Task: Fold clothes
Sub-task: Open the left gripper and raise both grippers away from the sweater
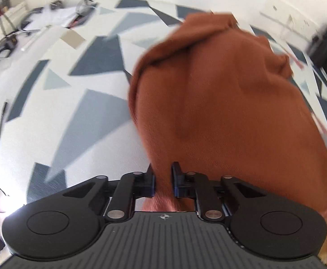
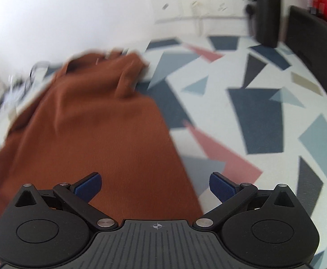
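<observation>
The left tool [image 1: 162, 177] has its jaws pinched tight on a fold of the rust-orange knit garment [image 1: 219, 103], which spreads ahead of it and off to its right in a rumpled heap. The right tool [image 2: 156, 186] stands wide open, gripping nothing; the same garment [image 2: 91, 134] lies under its left finger and stretches forward to its left. Beneath both runs the white tabletop cloth printed with grey, navy and pink triangles [image 2: 253, 116]. Far ahead of the right tool, a white wall socket strip [image 2: 199, 6] and a black upright box [image 2: 266, 11] show, blurred.
</observation>
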The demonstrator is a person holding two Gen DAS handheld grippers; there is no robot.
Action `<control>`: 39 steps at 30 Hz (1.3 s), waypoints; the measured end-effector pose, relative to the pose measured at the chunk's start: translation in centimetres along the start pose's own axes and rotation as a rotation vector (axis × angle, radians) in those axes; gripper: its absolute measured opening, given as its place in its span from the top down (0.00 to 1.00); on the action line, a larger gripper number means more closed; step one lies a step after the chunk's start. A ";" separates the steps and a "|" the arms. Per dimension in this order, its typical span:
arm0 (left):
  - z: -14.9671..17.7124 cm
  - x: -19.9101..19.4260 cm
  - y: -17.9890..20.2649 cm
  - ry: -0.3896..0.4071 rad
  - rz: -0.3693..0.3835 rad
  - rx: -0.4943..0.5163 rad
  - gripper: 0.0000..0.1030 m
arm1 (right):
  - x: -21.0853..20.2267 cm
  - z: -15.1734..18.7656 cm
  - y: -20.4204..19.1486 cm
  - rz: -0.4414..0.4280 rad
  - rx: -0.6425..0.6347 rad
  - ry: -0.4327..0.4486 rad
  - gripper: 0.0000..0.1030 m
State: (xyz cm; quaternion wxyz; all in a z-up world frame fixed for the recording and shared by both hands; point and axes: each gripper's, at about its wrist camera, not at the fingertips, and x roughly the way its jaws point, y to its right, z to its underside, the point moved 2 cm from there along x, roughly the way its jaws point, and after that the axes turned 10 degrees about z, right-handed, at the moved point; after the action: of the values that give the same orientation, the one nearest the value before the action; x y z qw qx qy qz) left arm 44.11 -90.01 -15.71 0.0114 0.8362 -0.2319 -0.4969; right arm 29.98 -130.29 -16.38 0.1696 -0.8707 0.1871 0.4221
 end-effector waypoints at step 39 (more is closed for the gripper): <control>-22.9 -2.7 -4.5 0.446 0.175 0.106 0.17 | -23.1 -24.3 -6.2 -0.107 0.206 0.584 0.01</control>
State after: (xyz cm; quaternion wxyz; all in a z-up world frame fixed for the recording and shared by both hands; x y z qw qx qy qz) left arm 63.84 -89.76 -2.99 0.0614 0.9014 -0.3210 -0.2841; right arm 35.95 -131.66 17.13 0.2180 -0.9420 0.2235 0.1234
